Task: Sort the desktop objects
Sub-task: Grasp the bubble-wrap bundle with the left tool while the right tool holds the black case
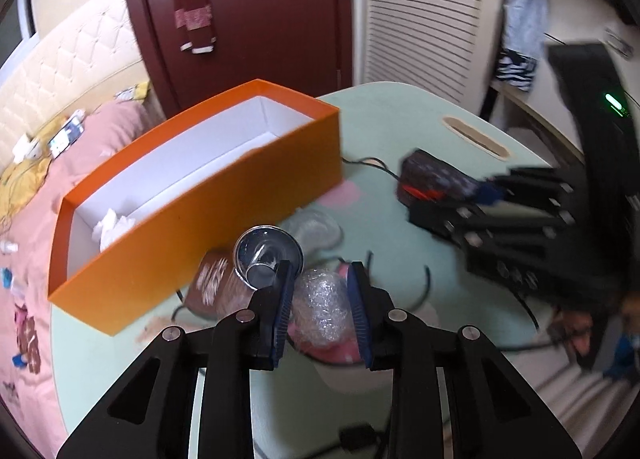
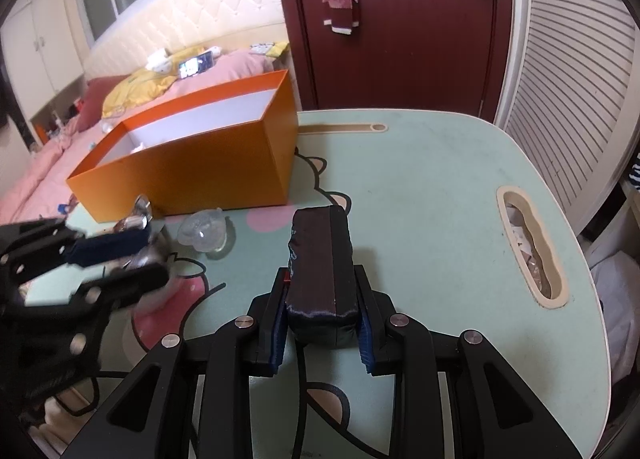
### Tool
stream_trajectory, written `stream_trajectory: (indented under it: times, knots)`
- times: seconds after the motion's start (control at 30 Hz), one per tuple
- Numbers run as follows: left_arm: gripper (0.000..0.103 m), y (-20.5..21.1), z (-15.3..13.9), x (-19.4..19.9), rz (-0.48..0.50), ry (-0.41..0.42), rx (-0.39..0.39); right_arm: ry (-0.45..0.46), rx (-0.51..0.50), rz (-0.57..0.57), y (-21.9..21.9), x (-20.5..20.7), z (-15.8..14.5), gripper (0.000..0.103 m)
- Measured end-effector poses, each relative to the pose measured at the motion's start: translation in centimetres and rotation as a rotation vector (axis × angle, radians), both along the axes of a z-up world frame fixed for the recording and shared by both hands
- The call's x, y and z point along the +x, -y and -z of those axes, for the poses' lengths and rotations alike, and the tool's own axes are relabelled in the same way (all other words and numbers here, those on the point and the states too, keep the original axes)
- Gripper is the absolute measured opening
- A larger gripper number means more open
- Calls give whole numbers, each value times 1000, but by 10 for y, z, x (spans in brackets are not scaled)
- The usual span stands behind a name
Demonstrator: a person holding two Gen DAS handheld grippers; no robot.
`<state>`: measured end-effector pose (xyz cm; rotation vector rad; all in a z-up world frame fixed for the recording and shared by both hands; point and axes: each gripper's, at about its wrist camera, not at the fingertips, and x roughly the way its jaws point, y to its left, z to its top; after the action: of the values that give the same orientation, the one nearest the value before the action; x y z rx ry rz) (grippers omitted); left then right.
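The left claw (image 1: pixel 320 299) grips a plastic-wrapped ball (image 1: pixel 320 309) on the green surface (image 1: pixel 400 131), just beside a shiny metal cup (image 1: pixel 267 255) and the orange box (image 1: pixel 224 195).

Bare table (image 2: pixel 420 187) right of the orange box (image 2: pixel 208 175).
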<state>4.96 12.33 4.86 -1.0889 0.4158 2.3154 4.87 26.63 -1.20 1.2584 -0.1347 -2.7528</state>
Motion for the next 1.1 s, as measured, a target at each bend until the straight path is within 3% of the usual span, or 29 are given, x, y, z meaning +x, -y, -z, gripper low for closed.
stream_trajectory:
  times: [0.17, 0.47, 0.83, 1.1]
  knots:
    - [32, 18, -3, 13, 31, 2, 73, -2, 5, 0, 0, 0, -1, 28]
    - [33, 28, 8, 23, 36, 25, 56, -3, 7, 3, 0, 0, -2, 28]
    - [33, 22, 14, 15, 42, 34, 130, -19, 36, 2, 2, 0, 0, 28]
    - [32, 40, -1, 25, 12, -13, 181, -25, 24, 4, 1, -1, 0, 27]
